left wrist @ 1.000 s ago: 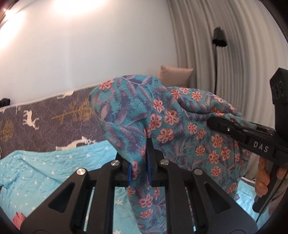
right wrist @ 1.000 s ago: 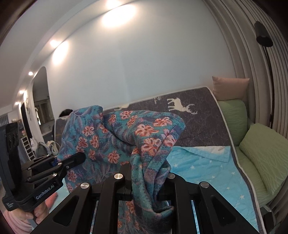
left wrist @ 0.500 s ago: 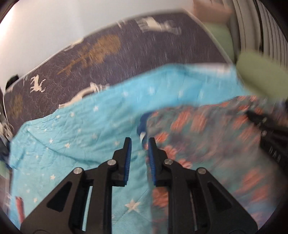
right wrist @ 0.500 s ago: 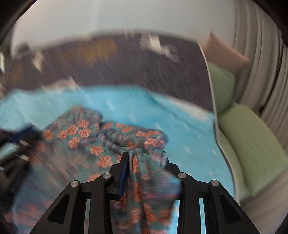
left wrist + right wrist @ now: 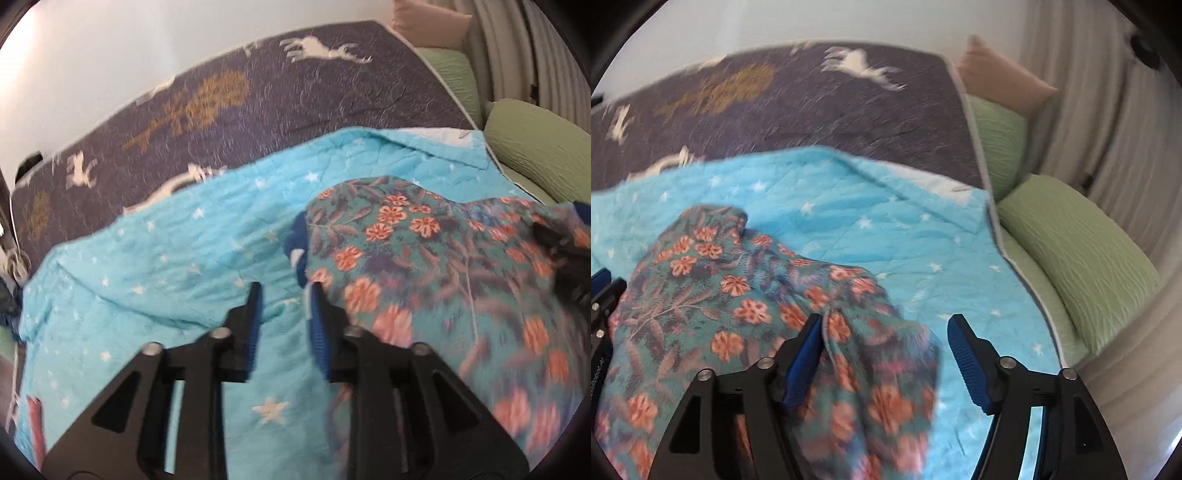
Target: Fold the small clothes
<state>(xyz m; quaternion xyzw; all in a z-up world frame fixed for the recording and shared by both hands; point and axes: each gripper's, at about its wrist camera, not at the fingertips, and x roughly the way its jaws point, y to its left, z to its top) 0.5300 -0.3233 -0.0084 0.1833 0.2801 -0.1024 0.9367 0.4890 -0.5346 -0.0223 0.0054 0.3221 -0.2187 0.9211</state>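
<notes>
One floral garment (image 5: 424,266) lies crumpled on a blue quilt (image 5: 177,266), lower right of the left view. Both grippers, left (image 5: 282,295) and right (image 5: 884,328), have just been opening, fingers released; cloth lies loose between the right pair. Two green pillows (image 5: 1082,254) sit right.

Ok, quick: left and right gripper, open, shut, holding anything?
Left gripper: open, just been opening, nothing between; floral garment beside it.
Right gripper: open, just been opening, garment loose between.

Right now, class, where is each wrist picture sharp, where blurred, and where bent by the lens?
Left wrist view: floral garment smears near the lower right; star quilt fairly crisp. Right wrist view: garment blurs toward the bottom; green pillow sharper. Both views curve at the dark round rim.
</notes>
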